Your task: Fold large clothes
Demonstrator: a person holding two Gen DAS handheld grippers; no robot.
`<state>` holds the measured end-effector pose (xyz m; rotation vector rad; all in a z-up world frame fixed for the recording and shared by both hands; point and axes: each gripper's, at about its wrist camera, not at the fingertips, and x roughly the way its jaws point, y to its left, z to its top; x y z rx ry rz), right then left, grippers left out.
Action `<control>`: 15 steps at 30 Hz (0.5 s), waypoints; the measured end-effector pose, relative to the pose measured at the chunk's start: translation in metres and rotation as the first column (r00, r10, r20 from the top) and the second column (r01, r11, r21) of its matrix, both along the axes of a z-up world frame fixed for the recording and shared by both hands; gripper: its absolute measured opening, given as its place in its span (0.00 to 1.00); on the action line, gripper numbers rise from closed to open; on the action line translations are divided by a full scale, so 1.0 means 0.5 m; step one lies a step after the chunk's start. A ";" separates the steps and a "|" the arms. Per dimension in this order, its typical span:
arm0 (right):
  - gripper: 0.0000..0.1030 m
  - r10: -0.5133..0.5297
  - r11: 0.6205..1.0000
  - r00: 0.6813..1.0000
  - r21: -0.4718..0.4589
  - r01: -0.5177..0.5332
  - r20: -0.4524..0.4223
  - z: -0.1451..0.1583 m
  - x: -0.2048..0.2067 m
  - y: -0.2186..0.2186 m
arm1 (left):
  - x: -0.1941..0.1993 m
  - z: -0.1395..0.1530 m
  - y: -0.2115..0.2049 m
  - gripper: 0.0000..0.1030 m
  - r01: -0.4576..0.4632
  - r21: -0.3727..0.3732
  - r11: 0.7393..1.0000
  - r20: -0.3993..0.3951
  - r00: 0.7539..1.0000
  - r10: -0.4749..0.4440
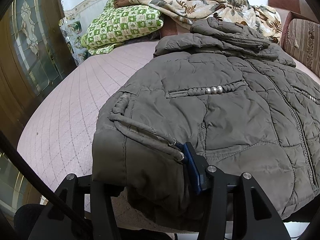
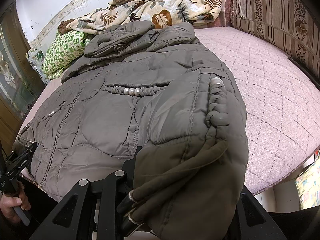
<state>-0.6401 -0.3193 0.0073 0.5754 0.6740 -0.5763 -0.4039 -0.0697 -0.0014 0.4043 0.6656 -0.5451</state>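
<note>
I've got the puffy quilted grey jacket (image 1: 220, 104) spread flat on the pink stitched mattress (image 1: 66, 108). My left gripper (image 1: 152, 172) pinches its hem partway closed, my right gripper (image 2: 180, 180) likewise clamps bunched hem. Bare mattress lies at nine o'clock and three o'clock.

We cannot see the left gripper's (image 1: 160, 172) far finger at lower centre: the jacket's (image 1: 230, 120) hem covers it. In the right wrist view the same cloth buries the right gripper's (image 2: 180, 190) outer finger. The striped cushion (image 2: 280, 20) runs off the upper right edge.
</note>
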 end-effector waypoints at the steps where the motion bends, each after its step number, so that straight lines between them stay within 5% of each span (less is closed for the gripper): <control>1: 0.33 0.000 1.000 1.000 0.000 0.000 0.000 0.000 0.000 0.000 | 0.000 0.000 0.000 0.48 0.000 0.001 1.000 0.001 1.000 0.000; 15: 0.33 0.002 1.000 1.000 0.001 -0.002 0.001 -0.003 0.000 -0.002 | 0.001 0.008 0.005 0.42 0.011 -0.022 1.000 -0.016 1.000 -0.011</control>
